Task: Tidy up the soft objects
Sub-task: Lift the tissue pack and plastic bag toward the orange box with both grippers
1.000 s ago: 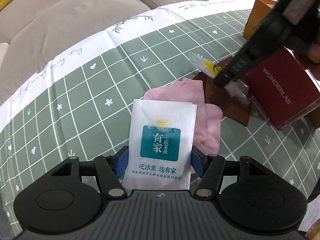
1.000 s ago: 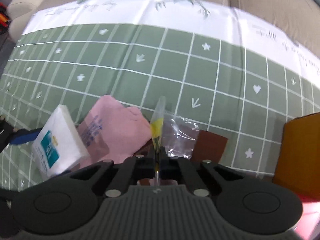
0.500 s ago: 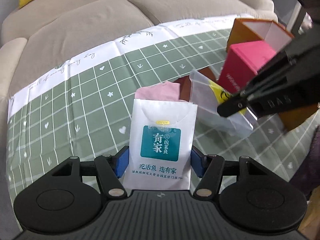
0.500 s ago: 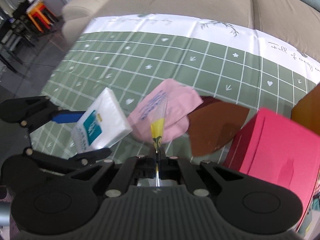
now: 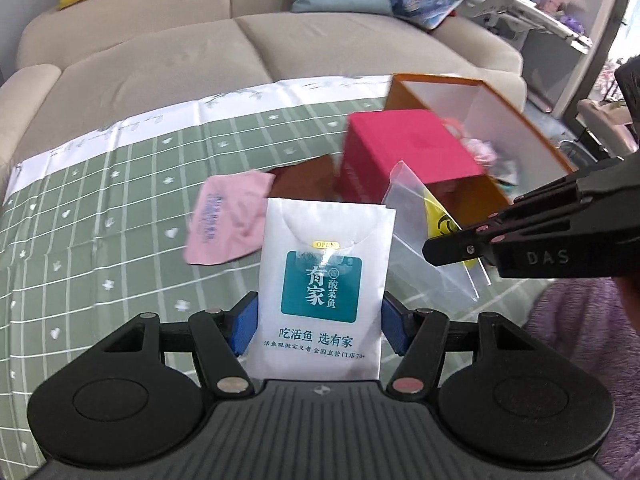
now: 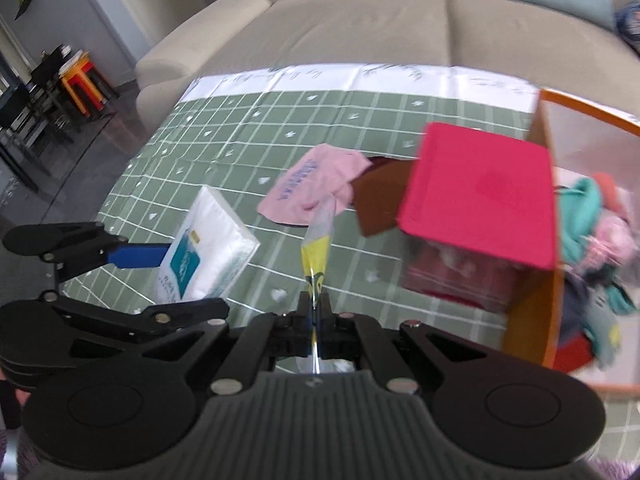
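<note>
My left gripper (image 5: 318,320) is shut on a white tissue pack (image 5: 324,292) with a teal label, held in the air above the green checked cloth; the pack also shows in the right wrist view (image 6: 208,252). My right gripper (image 6: 315,312) is shut on a thin clear plastic bag with a yellow mark (image 6: 316,248), seen edge-on; in the left wrist view the bag (image 5: 424,252) hangs from that gripper (image 5: 436,248) at the right. A pink cloth (image 5: 228,216) lies on the table beyond, also in the right wrist view (image 6: 316,188).
An open orange box (image 5: 480,200) holding several soft items (image 6: 600,232) stands at the right. A red box (image 6: 484,208) and a brown leather piece (image 6: 376,200) sit beside it. A beige sofa (image 5: 200,52) lies behind the table.
Both grippers have risen well above the table with their loads. The view has widened to show the sofa and the orange box's inside.
</note>
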`<action>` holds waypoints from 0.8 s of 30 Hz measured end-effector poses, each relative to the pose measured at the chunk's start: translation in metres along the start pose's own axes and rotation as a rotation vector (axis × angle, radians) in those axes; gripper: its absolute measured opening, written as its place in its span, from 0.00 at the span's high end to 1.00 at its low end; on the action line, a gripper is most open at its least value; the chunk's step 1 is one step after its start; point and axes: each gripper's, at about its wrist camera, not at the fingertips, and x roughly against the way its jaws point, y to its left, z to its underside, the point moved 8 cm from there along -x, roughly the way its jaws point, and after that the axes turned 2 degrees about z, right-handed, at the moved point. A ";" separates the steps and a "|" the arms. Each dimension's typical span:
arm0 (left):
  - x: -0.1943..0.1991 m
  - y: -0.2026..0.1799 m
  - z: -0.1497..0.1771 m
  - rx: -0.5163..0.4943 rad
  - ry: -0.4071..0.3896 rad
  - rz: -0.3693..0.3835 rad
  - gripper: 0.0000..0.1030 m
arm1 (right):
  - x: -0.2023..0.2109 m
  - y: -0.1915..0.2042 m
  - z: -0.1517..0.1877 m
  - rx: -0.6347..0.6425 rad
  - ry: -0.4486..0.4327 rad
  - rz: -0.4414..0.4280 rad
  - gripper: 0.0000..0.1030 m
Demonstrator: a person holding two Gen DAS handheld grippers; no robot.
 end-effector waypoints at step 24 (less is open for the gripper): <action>-0.025 -0.178 -0.069 -0.322 -0.049 0.132 0.30 | 0.123 -0.155 0.040 -0.260 -0.272 0.172 1.00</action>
